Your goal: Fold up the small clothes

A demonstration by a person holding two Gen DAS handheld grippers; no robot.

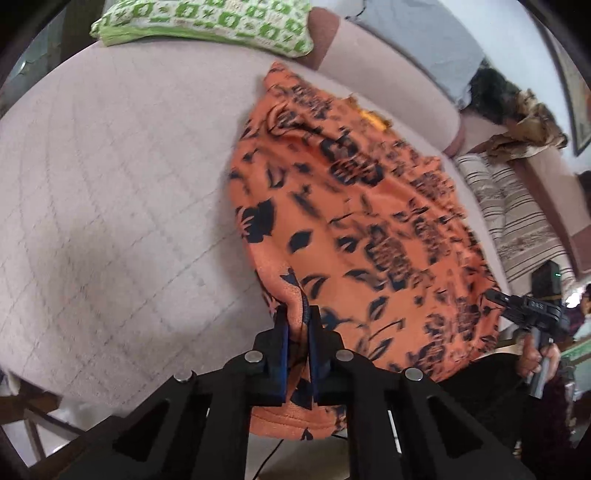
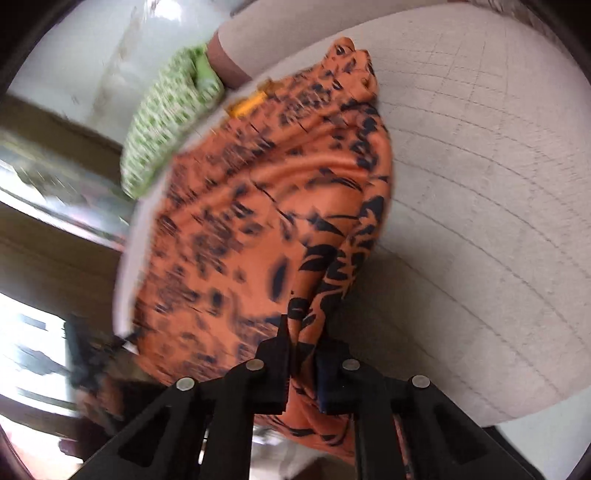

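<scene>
Orange cloth with a dark leaf print [image 1: 354, 229] is lying on the quilted bed [image 1: 110, 192], stretching away toward 12 o'clock from both claws. Left claw [image 1: 298, 332] is pinching one near corner tight, and right claw [image 2: 303, 350] is clamping the other, so neither hand is nearer. Far end is bunching up toward the green pillow [image 1: 207, 22]. Motion blur is hiding what garment it is.

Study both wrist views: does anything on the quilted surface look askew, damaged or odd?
Nothing damaged. The orange patterned garment lies askew and rumpled on the quilted surface, its near edge bunched where the left tongs and right tongs pinch it.
</scene>
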